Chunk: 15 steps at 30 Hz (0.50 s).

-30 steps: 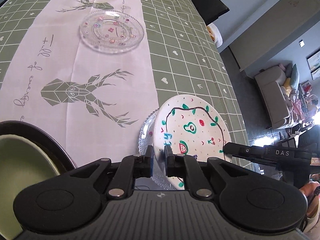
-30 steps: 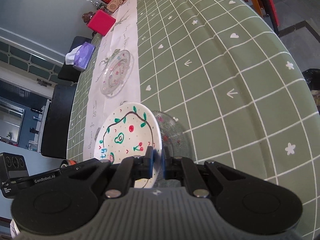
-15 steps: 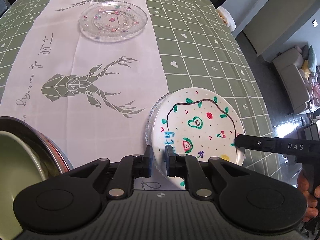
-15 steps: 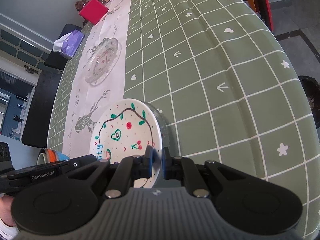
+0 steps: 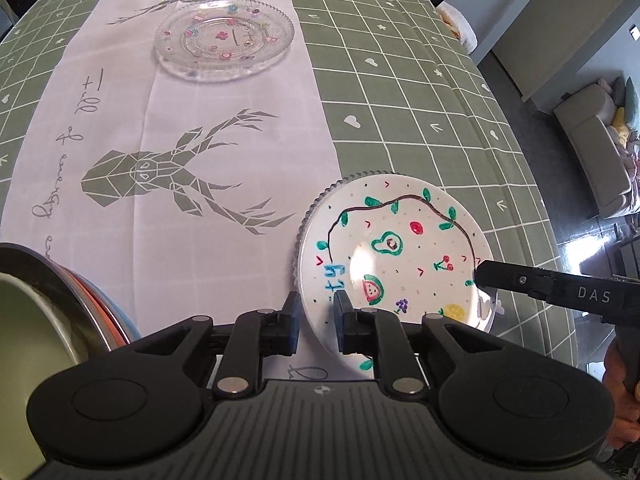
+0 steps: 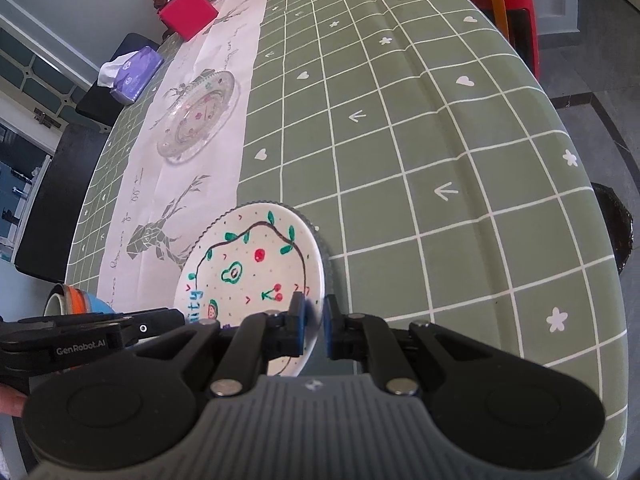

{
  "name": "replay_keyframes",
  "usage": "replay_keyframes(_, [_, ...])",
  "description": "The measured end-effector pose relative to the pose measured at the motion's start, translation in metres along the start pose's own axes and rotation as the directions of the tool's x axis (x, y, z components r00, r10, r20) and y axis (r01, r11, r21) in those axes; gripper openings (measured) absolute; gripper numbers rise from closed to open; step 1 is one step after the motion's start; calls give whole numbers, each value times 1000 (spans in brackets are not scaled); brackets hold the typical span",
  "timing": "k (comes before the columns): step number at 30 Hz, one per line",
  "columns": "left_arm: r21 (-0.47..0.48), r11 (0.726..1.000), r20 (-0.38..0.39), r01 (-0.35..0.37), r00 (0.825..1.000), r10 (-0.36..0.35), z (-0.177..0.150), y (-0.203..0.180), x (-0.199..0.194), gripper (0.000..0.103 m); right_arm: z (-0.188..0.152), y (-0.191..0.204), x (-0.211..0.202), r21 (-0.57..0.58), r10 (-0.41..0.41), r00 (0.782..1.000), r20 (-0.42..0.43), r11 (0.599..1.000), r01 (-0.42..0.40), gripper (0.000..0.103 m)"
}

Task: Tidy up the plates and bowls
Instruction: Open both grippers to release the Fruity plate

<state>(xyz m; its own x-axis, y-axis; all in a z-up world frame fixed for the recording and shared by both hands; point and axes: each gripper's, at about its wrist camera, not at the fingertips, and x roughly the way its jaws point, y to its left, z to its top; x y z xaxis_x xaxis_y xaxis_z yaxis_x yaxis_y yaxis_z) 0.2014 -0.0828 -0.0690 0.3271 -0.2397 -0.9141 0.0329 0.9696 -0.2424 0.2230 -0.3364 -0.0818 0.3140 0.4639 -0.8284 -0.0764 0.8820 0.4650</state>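
A white plate painted with fruit (image 5: 394, 252) lies on a clear glass plate (image 5: 320, 200), whose beaded rim shows around it. It also shows in the right wrist view (image 6: 252, 268). My left gripper (image 5: 316, 320) straddles its near edge with the jaws slightly apart, not pressing it. My right gripper (image 6: 314, 322) straddles the opposite edge, jaws slightly apart. A second clear glass plate with flower dots (image 5: 224, 40) sits farther along the white runner, seen also in the right wrist view (image 6: 198, 114).
A stack of coloured bowls (image 5: 48, 312) stands at the near left, seen also in the right wrist view (image 6: 76, 300). A purple tissue pack (image 6: 134, 74) and a red box (image 6: 188, 18) sit at the far end. The table edge (image 5: 532, 184) is close on the right.
The painted plate has come down flat onto the glass plate. Both grippers' jaws have opened a little off its rim.
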Motion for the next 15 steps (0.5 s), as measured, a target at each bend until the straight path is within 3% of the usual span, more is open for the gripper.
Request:
replay_keyframes(9, [8, 1000, 19, 23, 1000, -23, 0, 0, -5, 22, -4, 8, 3, -63, -44, 999, 24, 997, 45, 13])
replay_keyframes(12, [28, 999, 37, 23, 999, -24, 0, -3, -10, 22, -5, 7, -3, -57, -50, 998, 26, 997, 52, 34])
replay_keyframes(15, [45, 999, 57, 22, 998, -25, 0, -5, -16, 24, -10, 7, -11, -36, -26, 1000, 0, 999, 26, 36])
